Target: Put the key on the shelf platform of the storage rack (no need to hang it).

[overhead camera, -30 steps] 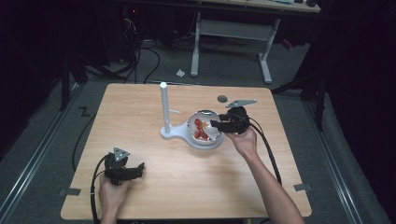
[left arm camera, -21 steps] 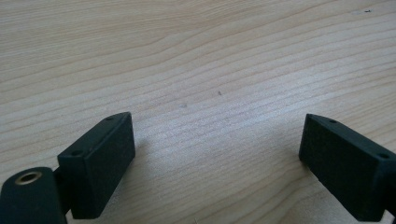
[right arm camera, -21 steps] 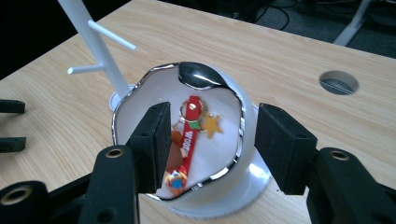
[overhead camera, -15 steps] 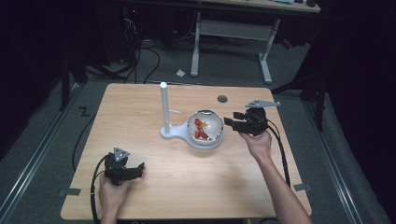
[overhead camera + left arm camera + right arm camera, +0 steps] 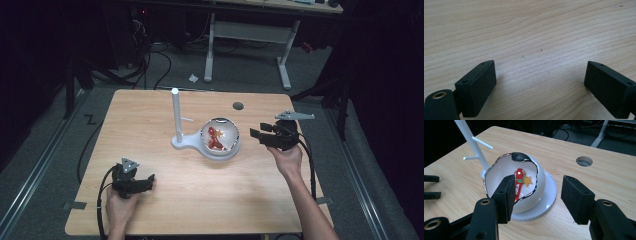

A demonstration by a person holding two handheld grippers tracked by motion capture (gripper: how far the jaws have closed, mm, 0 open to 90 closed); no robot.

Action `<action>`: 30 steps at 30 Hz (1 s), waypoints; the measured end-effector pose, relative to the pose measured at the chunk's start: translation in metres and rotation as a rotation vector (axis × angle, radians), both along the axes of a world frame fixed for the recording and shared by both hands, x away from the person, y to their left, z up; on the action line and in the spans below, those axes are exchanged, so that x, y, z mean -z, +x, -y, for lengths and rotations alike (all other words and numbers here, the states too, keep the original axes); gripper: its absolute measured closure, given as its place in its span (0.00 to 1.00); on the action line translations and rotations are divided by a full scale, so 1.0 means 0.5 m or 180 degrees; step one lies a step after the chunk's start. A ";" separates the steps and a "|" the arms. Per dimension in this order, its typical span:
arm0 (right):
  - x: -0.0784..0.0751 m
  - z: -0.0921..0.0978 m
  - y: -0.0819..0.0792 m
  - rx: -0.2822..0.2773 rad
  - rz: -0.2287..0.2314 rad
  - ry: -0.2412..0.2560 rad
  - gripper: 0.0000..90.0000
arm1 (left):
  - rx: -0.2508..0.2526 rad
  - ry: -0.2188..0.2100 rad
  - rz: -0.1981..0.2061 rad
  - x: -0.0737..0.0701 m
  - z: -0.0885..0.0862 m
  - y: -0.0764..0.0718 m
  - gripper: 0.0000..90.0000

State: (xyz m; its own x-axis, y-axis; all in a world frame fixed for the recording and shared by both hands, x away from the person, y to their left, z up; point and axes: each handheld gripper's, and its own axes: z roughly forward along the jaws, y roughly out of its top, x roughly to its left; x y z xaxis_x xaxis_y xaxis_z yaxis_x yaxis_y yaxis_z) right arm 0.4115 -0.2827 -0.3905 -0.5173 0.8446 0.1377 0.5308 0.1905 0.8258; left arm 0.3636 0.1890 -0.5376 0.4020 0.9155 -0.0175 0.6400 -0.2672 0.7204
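White bowl (image 5: 524, 192) w/ red trinket (image 5: 518, 185) sits near right gripper (image 5: 537, 196); both grippers' jaws wide, left gripper (image 5: 540, 82) over bare table (image 5: 536, 30).

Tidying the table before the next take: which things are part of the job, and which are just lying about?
Likely in the job:
white egg-shaped bowl holding a red and gold keychain
white peg stand
right gripper, open

Lying about:
scrap of white paper on the floor

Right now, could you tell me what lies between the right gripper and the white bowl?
Bare tabletop alone: in the high view, the right gripper stands open just beside the white bowl, apart from it.
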 end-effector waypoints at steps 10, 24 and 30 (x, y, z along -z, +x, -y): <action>0.013 0.018 -0.020 0.0095 -0.0048 0.0056 0.52 | 0.0004 0.0003 -0.0003 0.000 0.000 0.000 0.12; 0.022 0.048 -0.067 0.0118 -0.0006 0.0043 0.52 | 0.0003 0.0005 -0.0003 0.000 0.000 0.000 0.12; 0.025 0.076 -0.099 0.0210 0.0019 0.0060 0.52 | 0.0002 0.0005 -0.0003 0.000 0.000 0.000 0.12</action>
